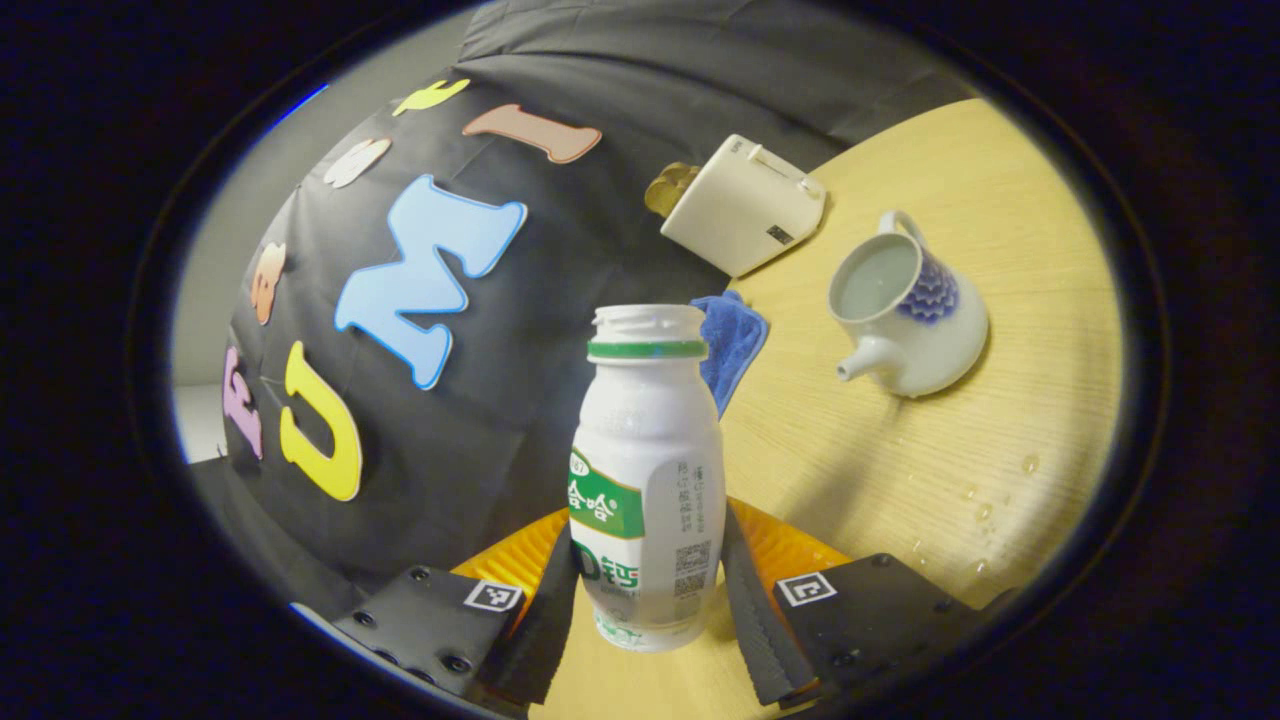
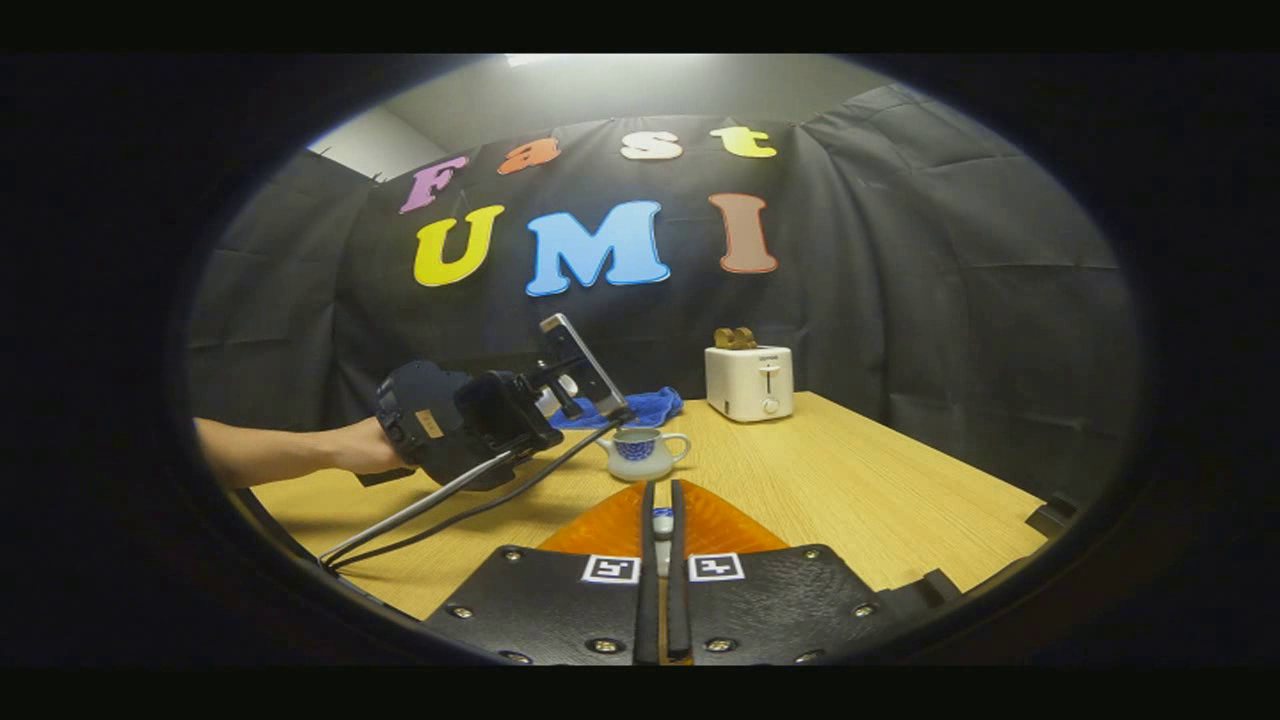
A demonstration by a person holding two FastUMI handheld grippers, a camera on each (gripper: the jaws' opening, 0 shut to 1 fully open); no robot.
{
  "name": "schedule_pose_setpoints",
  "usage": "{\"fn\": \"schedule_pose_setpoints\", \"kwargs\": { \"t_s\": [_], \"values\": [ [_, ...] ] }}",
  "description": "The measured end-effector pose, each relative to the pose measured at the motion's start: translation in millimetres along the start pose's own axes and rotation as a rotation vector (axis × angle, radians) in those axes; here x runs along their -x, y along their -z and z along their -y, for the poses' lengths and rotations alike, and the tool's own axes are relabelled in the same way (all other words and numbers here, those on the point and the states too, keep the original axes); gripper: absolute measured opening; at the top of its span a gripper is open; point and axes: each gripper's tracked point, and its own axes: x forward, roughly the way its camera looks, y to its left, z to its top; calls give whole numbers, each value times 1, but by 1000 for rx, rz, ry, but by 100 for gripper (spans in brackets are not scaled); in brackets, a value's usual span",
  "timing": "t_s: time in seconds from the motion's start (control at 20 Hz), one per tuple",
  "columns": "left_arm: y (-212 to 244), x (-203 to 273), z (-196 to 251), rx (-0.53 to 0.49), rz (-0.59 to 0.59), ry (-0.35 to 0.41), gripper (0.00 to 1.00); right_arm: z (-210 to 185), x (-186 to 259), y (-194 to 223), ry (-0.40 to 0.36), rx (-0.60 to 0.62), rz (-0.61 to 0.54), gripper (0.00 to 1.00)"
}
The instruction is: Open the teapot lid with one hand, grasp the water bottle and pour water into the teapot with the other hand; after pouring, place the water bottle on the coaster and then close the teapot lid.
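We see the left tongs (image 1: 650, 590) clamped on the lower body of the uncapped water bottle (image 1: 648, 470), held tilted above the tabletop (image 1: 1000, 330), a bare forearm (image 2: 270, 452) reaching in from the left edge. The right tongs (image 2: 661, 545) are nearly closed on a small white piece, probably the lid. The teapot (image 1: 905, 310) stands open, mid-tabletop, before the toaster (image 1: 742, 205) and blue cloth (image 1: 730, 340) at the far edge.

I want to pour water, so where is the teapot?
In the left gripper view the teapot sits lidless on the wooden table, upper right, between the toaster and some water drops.
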Motion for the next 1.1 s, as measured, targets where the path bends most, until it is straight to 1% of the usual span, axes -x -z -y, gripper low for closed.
{"fn": "schedule_pose_setpoints", "kwargs": {
  "t_s": [0.05, 0.1, 0.25, 0.35, 0.4, 0.45, 0.5, 0.55, 0.75, 0.8, 1.0, 1.05, 1.1],
  "values": [
    [-3, 1, 3, -21, -3, 2, 77, 0, 0, 1, -1, -6, -3, 4],
    [-3, 0, 4, -49, -6, 3, 77, 1, 0, 2, -1, -9, -4, 3],
    [-13, -2, 5, -121, 8, -7, 84, 3, -1, 2, 0, -10, -6, 4],
    [-17, -2, 7, -147, 14, -5, 84, 6, 0, 1, -1, -22, -4, 4],
    [-18, -2, 8, -162, 14, -2, 84, 7, -1, 2, 0, -25, -4, 0],
    [-20, -3, 9, -176, 15, -1, 84, 9, -1, 2, 4, -23, -4, 3],
    [-21, -5, 9, -189, 17, -3, 84, 10, -1, 2, 4, -22, -2, 0],
    [-23, -5, 9, -199, 17, -3, 84, 10, -2, 2, 5, -23, -3, 4],
    [-29, -5, 8, -245, 21, -4, 84, 13, -4, 5, 3, -33, -7, 3],
    [-31, -4, 7, -256, 26, -8, 84, 15, -3, 5, 5, -36, -6, 0],
    [-36, -3, 9, -298, 31, -2, 84, 19, -2, 3, 12, -40, 3, 0],
    [-38, -3, 10, -313, 31, -2, 77, 20, -2, 2, 14, -42, 4, 0],
    [-39, -2, 9, -327, 30, -5, 77, 21, -1, 3, 15, -45, 5, 4]
  ]
}}
